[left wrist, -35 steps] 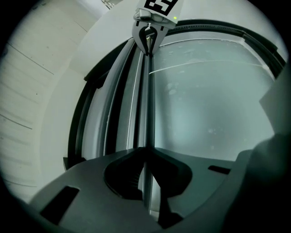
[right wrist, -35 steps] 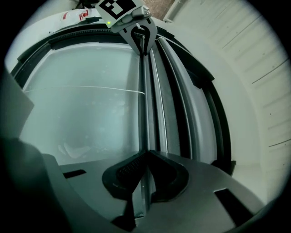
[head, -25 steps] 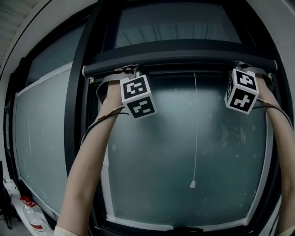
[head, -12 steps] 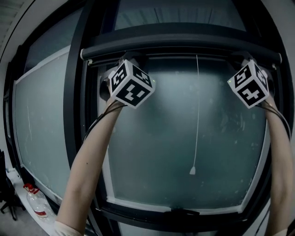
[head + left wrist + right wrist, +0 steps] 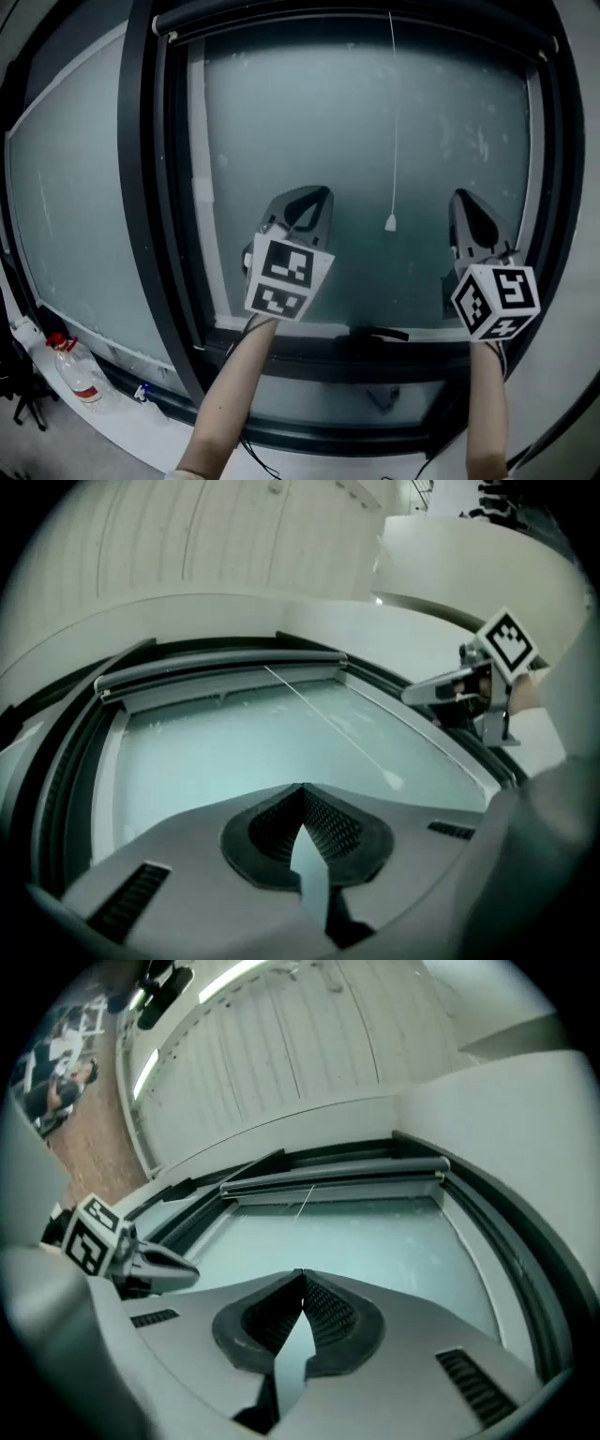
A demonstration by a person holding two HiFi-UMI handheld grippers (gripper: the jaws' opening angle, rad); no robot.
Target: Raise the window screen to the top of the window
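bottle (image 5: 77,373): label too small to read
blue item (image 5: 142,391): too small to tell
left pane (image 5: 66,216): cut by left edge
left forearm (image 5: 230,403): runs off bottom edge
right gripper (image 5: 461,199): base hidden behind its cube
dark fitting (image 5: 377,334): shape unclear
far room corner (image 5: 66,1072): too blurred to tell

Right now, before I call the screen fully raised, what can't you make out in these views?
- Screen bar: the head view's top edge crops the frame above it, so whether it is seated at the top is unclear.
- Dark fitting at the pane's bottom edge, head view: too dark and small to identify.
- Bottle, head view's lower left corner: label too small to read.
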